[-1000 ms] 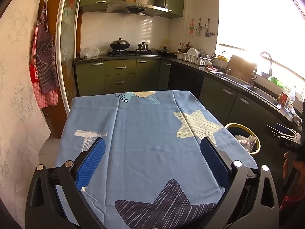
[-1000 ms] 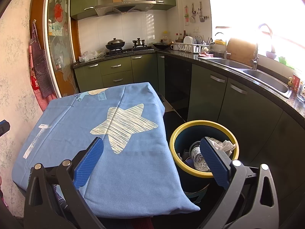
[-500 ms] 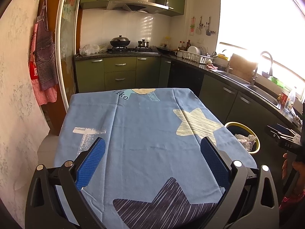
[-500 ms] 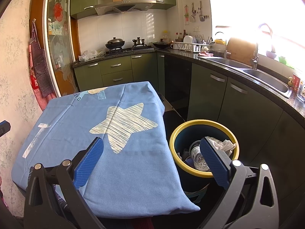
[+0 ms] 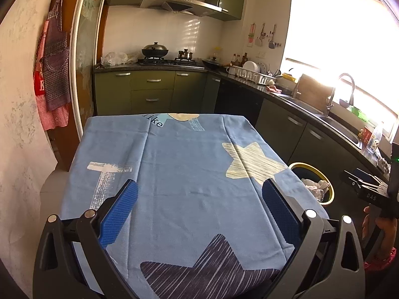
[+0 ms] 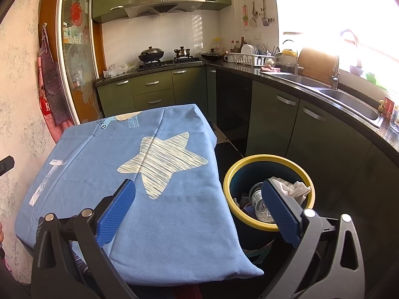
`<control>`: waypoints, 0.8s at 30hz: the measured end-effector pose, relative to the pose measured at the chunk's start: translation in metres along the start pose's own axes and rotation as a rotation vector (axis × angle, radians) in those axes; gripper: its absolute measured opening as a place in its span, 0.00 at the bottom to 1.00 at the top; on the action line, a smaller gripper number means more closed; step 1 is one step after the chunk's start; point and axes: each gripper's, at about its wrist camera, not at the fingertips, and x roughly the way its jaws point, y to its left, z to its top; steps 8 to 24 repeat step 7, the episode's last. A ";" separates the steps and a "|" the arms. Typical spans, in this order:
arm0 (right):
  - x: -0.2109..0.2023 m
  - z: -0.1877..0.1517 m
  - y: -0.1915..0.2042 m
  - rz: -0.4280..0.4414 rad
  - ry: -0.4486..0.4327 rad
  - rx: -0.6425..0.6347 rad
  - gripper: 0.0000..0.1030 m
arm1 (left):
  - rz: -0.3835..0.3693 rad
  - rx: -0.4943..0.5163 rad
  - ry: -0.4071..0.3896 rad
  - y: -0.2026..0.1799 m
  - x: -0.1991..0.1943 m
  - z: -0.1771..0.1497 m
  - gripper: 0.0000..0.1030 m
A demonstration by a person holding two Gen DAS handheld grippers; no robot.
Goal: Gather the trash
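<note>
A table (image 5: 82,164) stands ahead of the fingers (image 5: 119,211), draped in a blue cloth (image 5: 187,174) printed with stars. The cloth hangs over its edges, otherwise bare.

Blown-out window (image 5: 349,57) glare, fisheye-warped edges

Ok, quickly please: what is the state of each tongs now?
Left tongs: open, holding nothing.
Right tongs: open, holding nothing.
</note>
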 end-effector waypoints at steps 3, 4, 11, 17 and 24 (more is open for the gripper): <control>0.010 0.007 0.003 0.029 0.009 -0.009 0.93 | 0.032 0.031 0.031 0.006 0.016 0.007 0.95; 0.015 0.011 0.004 0.041 0.013 -0.013 0.93 | 0.045 0.037 0.041 0.010 0.026 0.012 0.95; 0.043 0.026 0.014 0.069 0.045 -0.040 0.93 | 0.052 0.015 0.086 0.030 0.062 0.026 0.95; 0.043 0.026 0.014 0.069 0.045 -0.040 0.93 | 0.052 0.015 0.086 0.030 0.062 0.026 0.95; 0.043 0.026 0.014 0.069 0.045 -0.040 0.93 | 0.052 0.015 0.086 0.030 0.062 0.026 0.95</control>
